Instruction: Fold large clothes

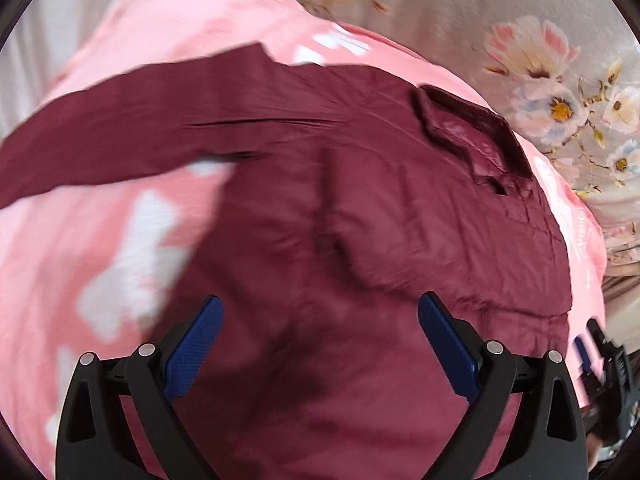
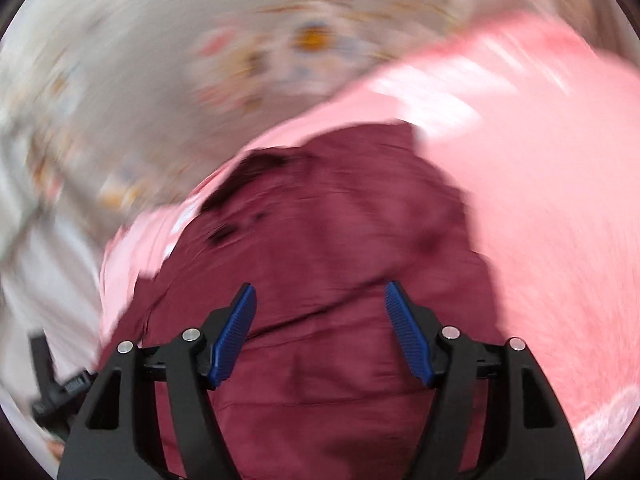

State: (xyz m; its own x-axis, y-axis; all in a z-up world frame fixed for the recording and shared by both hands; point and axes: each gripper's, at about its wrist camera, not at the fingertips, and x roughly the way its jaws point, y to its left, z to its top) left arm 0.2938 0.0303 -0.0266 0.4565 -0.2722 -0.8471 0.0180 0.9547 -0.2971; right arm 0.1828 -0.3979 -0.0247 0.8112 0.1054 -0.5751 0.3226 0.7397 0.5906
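Looks maybe halfway: the maroon shirt [image 1: 360, 208] lies just ahead of and under both tools on the pink blanket [image 1: 100, 248], body doubled over but one sleeve [image 1: 120, 128] still flung out, with left gripper [image 1: 320, 344] and right gripper [image 2: 320, 332] spread wide, pinching nothing.

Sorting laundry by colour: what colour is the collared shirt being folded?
Dark maroon shirt, plain, no pattern; clearest in the left wrist view.

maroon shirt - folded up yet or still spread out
Mostly spread. The maroon shirt lies on the pink blanket with one sleeve stretched out sideways and its collar showing; no neat folded stack yet.
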